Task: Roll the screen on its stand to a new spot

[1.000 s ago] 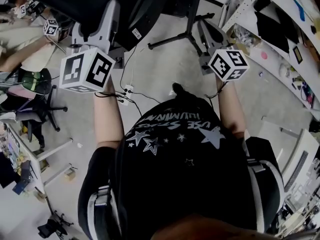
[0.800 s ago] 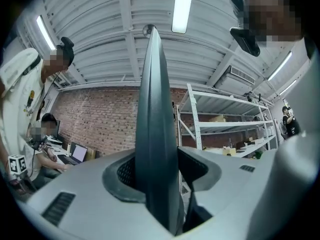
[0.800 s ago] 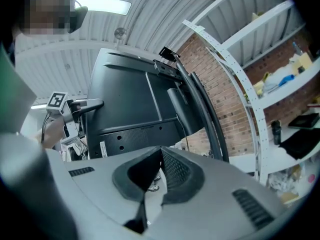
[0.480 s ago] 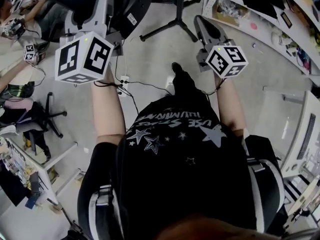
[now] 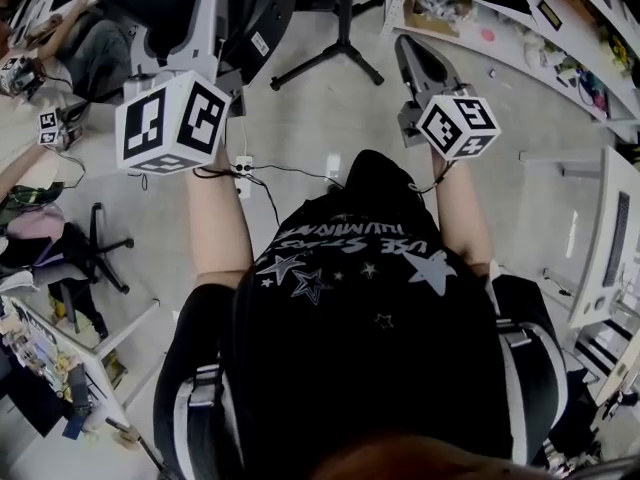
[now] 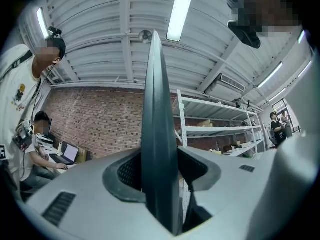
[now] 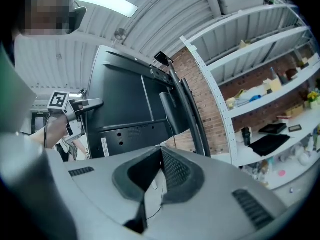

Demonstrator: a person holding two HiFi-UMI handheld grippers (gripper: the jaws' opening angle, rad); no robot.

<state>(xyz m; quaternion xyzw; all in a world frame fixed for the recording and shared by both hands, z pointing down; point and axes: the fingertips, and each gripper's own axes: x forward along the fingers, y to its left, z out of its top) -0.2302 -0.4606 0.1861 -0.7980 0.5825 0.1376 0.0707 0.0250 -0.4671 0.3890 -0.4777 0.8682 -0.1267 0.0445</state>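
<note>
- Person stands on a grey floor [image 5: 320, 108], both forearms stretched forward, one gripper in each hand.
- Left gripper [image 5: 210, 13]: jaws set fairly wide and clamped on the screen [image 7: 125, 109]. In the left gripper view the screen's thin dark side edge runs upright between the two pads, with both pads against it.
- Right gripper [image 5: 410, 53]: jaws drawn together, pads meeting at the tip, nothing between them. It hangs in the air to the right of the screen, apart from it.
- Screen: large, dark, upright. Its back panel faces the right gripper view, with a white label [image 7: 105, 147] low on the left of the panel. In the head view it fills the top-left corner, straight ahead of the left hand.
- Stand [image 5: 343, 38]: dark post with splayed legs on the floor. In the head view it lies between the two grippers, beyond the person.
- White power strip [image 5: 243, 165] with a cable lies on the floor, just beside the left forearm in the head view.
- White shelf rack [image 5: 520, 28] holding assorted items runs along the right side. A brick wall [image 6: 100, 124] stands behind the shelves in both gripper views.
- Black office chair [image 5: 95, 238] at far left, well apart from the screen.
- A seated person [image 6: 35, 154] works at a laptop [image 6: 67, 154] near the brick wall.
</note>
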